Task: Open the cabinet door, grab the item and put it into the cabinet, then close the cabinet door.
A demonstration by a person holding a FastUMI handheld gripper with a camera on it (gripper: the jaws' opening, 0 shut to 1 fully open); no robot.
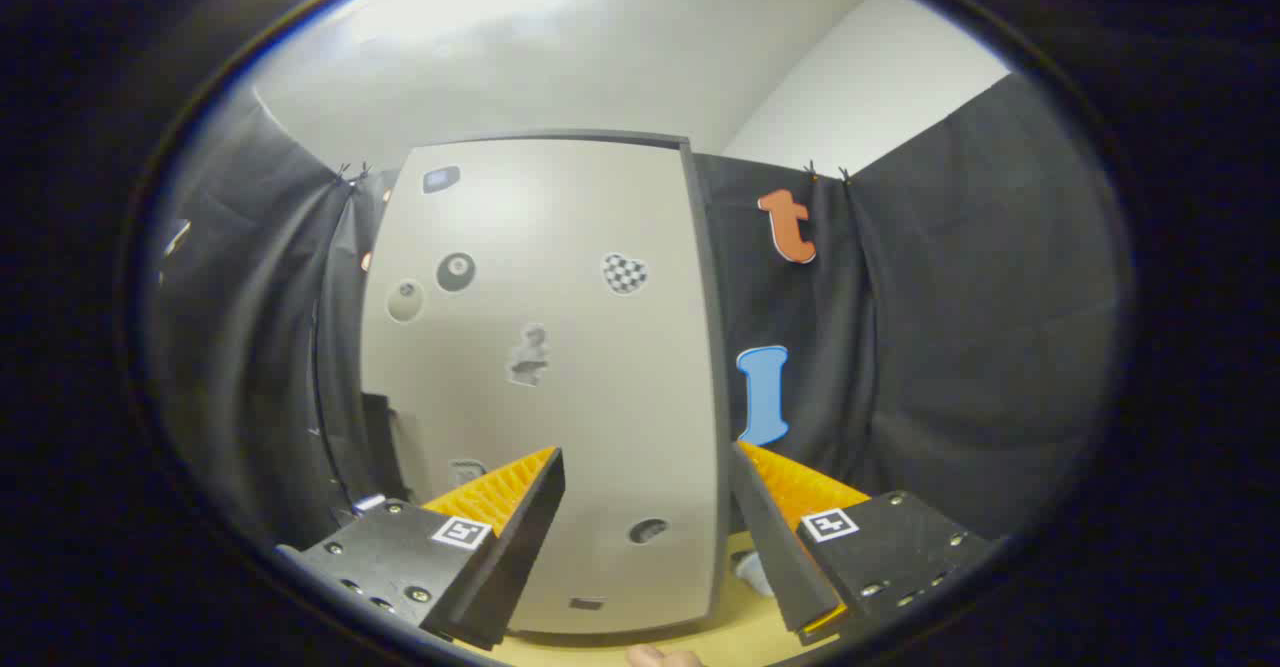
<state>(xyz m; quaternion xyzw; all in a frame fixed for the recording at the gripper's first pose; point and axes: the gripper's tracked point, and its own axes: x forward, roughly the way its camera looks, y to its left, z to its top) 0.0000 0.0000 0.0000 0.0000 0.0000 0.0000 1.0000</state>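
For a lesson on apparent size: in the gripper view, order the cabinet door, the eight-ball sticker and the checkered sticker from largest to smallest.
1. cabinet door, by far
2. checkered sticker and eight-ball sticker: look alike, unranked

Gripper open, empty.

1. No words or numbers legible on the cabinet door [560, 397]; only blurred stickers, including a checkered heart [624, 273] at 1 o'clock from door centre.
2. Square coded markers [461, 532], not decipherable, atop the gripper [648, 449], fingers spread apart before the door.

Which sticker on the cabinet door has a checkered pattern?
The heart-shaped sticker high on the door, right of the eight-ball sticker. Open gripper empty.
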